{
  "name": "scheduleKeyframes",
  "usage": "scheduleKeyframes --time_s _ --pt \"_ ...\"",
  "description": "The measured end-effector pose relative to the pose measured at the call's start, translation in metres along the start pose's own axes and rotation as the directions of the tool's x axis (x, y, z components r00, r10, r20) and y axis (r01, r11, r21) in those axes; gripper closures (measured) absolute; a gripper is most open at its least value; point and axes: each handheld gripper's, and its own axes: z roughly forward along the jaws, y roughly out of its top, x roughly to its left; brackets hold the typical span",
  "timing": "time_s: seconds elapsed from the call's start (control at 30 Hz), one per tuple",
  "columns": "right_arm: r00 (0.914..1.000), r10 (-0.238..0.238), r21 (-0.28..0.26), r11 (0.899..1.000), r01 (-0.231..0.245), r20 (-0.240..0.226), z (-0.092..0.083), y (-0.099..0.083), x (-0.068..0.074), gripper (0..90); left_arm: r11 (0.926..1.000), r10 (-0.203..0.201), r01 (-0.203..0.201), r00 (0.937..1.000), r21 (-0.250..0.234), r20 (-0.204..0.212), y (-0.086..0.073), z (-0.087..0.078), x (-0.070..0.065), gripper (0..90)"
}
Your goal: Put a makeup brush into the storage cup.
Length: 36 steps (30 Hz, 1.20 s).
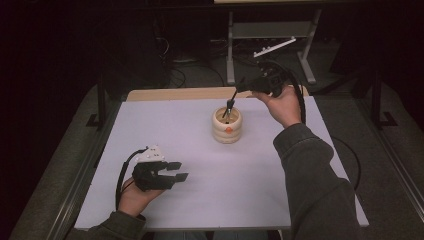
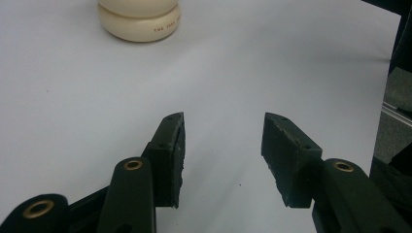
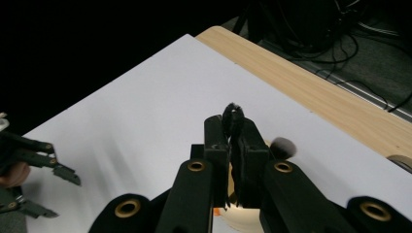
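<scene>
Right gripper raised over the far middle of the white tabletop, jaws closed tight on a thin black brush-like stick. Stick slanting down from the jaws, lower end inside the mouth of a cream ribbed pot with a small orange mark on its front. In the right gripper view, same stick pinched between the pads, fuzzy tip poking out past the jaw ends, pot rim directly below. Left gripper low near the front-left corner of the tabletop, jaws spread wide, holding nothing, well apart from the pot. In the left gripper view, pads parted over bare white surface, pot base ahead at the top edge.
</scene>
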Motion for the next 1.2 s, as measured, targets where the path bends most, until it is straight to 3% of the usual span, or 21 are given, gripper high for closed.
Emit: scheduleKeyframes --time_s 0.27,0.53,0.77,0.9,1.2 --pt "0.9986 0.036 0.02 0.999 -0.036 0.039 0.004 -0.002 -0.009 84.9 1.0 -0.003 0.003 1.0 -0.003 -0.001 0.0 0.0 0.0 50.1" --pt "0.9973 0.042 0.024 0.999 -0.043 0.06 0.006 -0.005 -0.015 84.9 0.9999 -0.014 0.014 0.9999 -0.008 0.001 0.0 -0.001 0.0 50.0" --pt "0.9971 0.052 0.023 0.998 -0.054 0.056 0.011 -0.009 -0.018 84.9 0.9999 0.004 -0.004 1.0 -0.009 -0.003 -0.001 -0.002 0.002 50.0" --pt "0.9968 0.059 0.026 0.998 -0.06 0.055 0.017 -0.012 -0.02 84.9 0.9999 -0.012 0.012 0.9999 -0.012 -0.002 -0.001 -0.003 0.002 50.1" --pt "0.9957 0.081 0.024 0.996 -0.082 0.044 0.031 -0.017 -0.017 84.9 0.9999 -0.006 0.006 1.0 -0.014 -0.004 0.0 -0.005 0.003 49.8"
